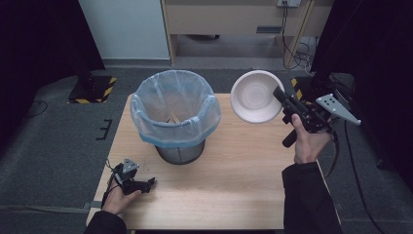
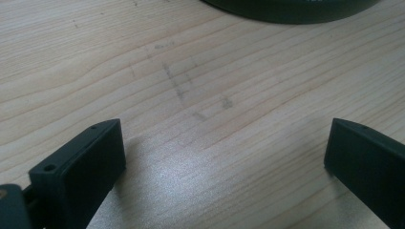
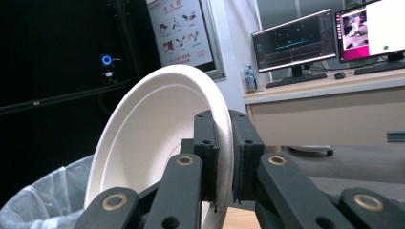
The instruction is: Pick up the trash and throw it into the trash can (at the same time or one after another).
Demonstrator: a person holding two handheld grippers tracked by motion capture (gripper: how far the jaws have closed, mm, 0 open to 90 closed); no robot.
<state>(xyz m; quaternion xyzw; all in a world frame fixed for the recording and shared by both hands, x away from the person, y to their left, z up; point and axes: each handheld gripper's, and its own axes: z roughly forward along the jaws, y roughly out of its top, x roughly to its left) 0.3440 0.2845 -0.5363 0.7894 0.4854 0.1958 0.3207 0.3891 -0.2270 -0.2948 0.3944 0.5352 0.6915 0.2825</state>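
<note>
A white paper bowl [image 1: 255, 96] hangs tilted in the air to the right of a bin [image 1: 175, 114] lined with a pale blue bag. My right gripper [image 1: 281, 96] is shut on the bowl's rim, held above the table's right side. In the right gripper view the two black jaws pinch the rim of the bowl [image 3: 157, 138], with the bin's bag [image 3: 43, 205] low at the left. My left gripper [image 1: 150, 183] rests on the table near the front left corner, jaws open and nothing between them. In the left gripper view my left gripper [image 2: 224, 157] stands over bare wood.
The wooden table [image 1: 234, 180] has free surface in front of the bin and toward the right. Something thin and yellowish [image 1: 176, 117] lies inside the bin. A desk with monitors [image 3: 291, 45] stands beyond the table. The bin's dark base [image 2: 291, 9] shows ahead of my left gripper.
</note>
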